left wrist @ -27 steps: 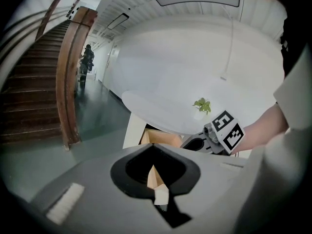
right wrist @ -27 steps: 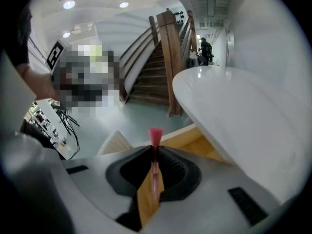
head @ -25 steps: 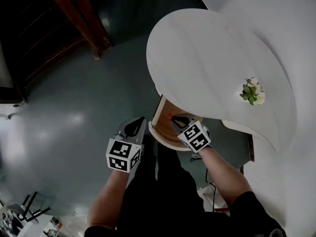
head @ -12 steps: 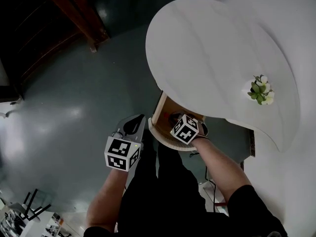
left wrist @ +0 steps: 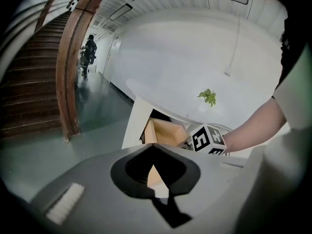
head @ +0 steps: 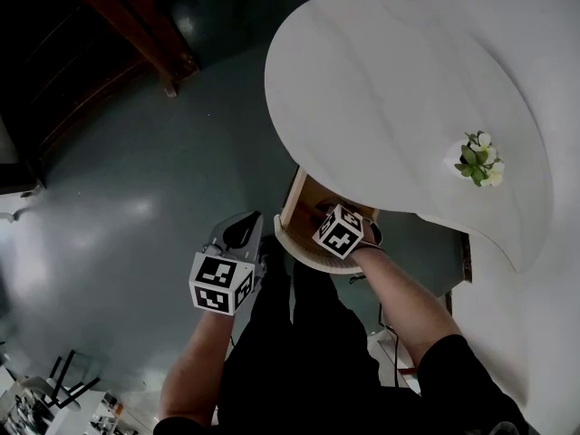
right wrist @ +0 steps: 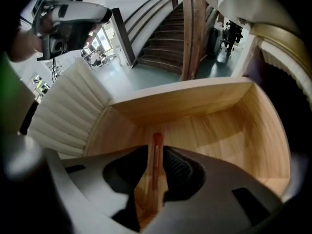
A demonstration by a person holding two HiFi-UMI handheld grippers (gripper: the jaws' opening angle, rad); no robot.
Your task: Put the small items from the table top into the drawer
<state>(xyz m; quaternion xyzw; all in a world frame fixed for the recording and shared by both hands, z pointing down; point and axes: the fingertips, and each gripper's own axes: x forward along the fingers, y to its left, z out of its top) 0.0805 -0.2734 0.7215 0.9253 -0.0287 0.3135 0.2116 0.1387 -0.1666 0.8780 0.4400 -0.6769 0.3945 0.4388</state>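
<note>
The drawer is pale wood, the stick red, the table white

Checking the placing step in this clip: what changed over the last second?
The right gripper moved forward from the front edge of the drawer down into it, still shut on the thin red item; nothing was let go. The left gripper, shut and empty, the table and the small plant stayed put.
</note>
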